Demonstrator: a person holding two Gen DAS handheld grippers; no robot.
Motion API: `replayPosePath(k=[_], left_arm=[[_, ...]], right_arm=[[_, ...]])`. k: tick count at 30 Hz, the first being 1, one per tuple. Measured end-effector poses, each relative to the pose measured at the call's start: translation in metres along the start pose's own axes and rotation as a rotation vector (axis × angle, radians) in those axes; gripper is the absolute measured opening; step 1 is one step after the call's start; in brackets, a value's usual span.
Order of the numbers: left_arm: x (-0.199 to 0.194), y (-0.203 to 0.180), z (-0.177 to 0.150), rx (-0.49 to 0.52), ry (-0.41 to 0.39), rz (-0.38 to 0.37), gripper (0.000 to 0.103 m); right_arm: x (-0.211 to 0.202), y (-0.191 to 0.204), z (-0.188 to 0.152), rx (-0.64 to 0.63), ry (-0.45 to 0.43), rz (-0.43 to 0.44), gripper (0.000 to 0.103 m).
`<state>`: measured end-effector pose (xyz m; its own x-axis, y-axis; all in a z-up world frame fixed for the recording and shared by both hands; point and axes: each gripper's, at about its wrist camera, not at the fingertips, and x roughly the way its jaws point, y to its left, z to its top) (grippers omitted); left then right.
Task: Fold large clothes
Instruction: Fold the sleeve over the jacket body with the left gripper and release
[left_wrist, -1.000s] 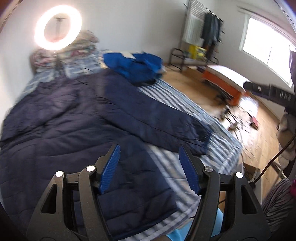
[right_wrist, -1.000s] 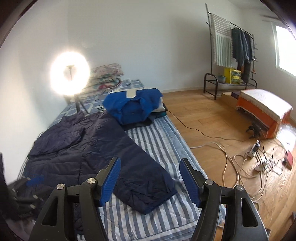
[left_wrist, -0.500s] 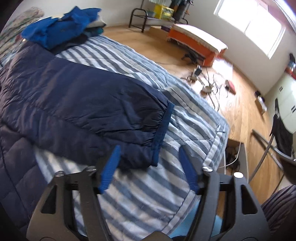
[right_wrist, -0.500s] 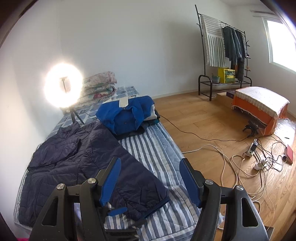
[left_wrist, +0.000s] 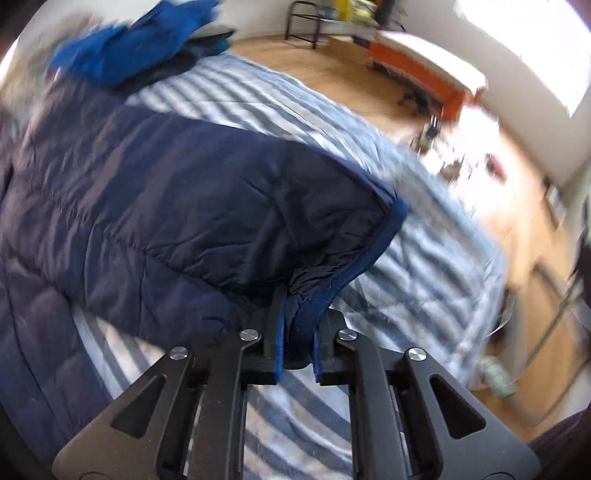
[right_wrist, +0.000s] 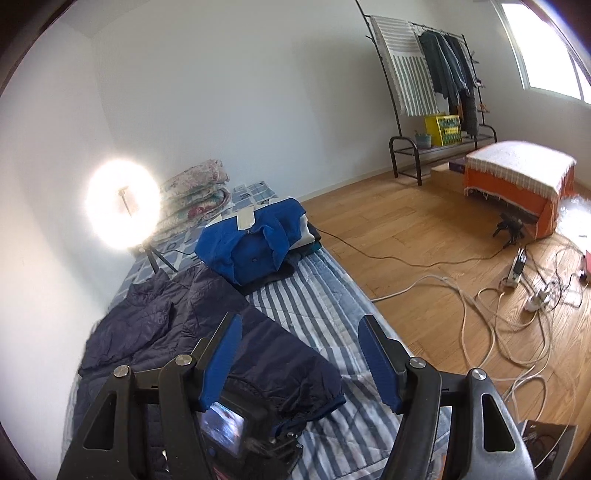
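left wrist view: left gripper (left_wrist: 297, 341), jaws just closed, pinches the cuff (left_wrist: 364, 258) of the navy jacket (left_wrist: 155, 206) at lower centre, on the striped bed (left_wrist: 280, 99). right gripper (right_wrist: 301, 363) gapes empty. lift slowly, carrying the sleeve across the body without dragging.

Quilted puffer jacket (left_wrist: 192, 206): dark navy, with a brighter blue cuff band (left_wrist: 373, 251). Bed cover (right_wrist: 325, 306): blue-grey and white stripes. Folded garment pile (right_wrist: 255, 240): bright royal blue. Wooden floor (right_wrist: 424, 236): honey brown. Low bench (right_wrist: 517, 184): orange with a cream cloth. Black tool frames carry blue pads (right_wrist: 221, 362).
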<state>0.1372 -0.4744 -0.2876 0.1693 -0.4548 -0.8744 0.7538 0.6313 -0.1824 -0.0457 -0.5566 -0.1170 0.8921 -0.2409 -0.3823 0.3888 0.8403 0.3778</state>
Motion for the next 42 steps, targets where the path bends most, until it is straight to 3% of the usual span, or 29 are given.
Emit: replayPosePath(k=[8,13,21,24,31,34,42], left_arm=[[-0.106,0.081,0.027,-0.189,-0.152,-0.026,0.008],[-0.184,0.177,0.040,-0.339,-0.286,-0.035,0.008],[-0.253,0.362,0.035,-0.536,-0.425,0.076,0.008],[-0.256,0.427,0.023,-0.619,-0.450,0.137,0.008],[-0.213,0.555,-0.021,-0.825,-0.424,0.277,0.008],[-0.192,0.583,-0.038,-0.847,-0.398,0.316,0.008],[-0.155,0.632,-0.076,-0.971,-0.361,0.298,0.008]], right_arm=[[0.000,0.010,0.000,0.071,-0.013,0.068,0.068],[0.017,0.054,-0.013,-0.041,0.022,0.073,0.068],[0.047,0.108,-0.038,-0.166,0.110,0.081,0.068],[0.054,0.123,-0.045,-0.203,0.134,0.079,0.068],[0.062,0.156,-0.065,-0.329,0.174,0.083,0.068],[0.065,0.165,-0.071,-0.361,0.187,0.095,0.068],[0.084,0.181,-0.085,-0.438,0.230,0.068,0.067]])
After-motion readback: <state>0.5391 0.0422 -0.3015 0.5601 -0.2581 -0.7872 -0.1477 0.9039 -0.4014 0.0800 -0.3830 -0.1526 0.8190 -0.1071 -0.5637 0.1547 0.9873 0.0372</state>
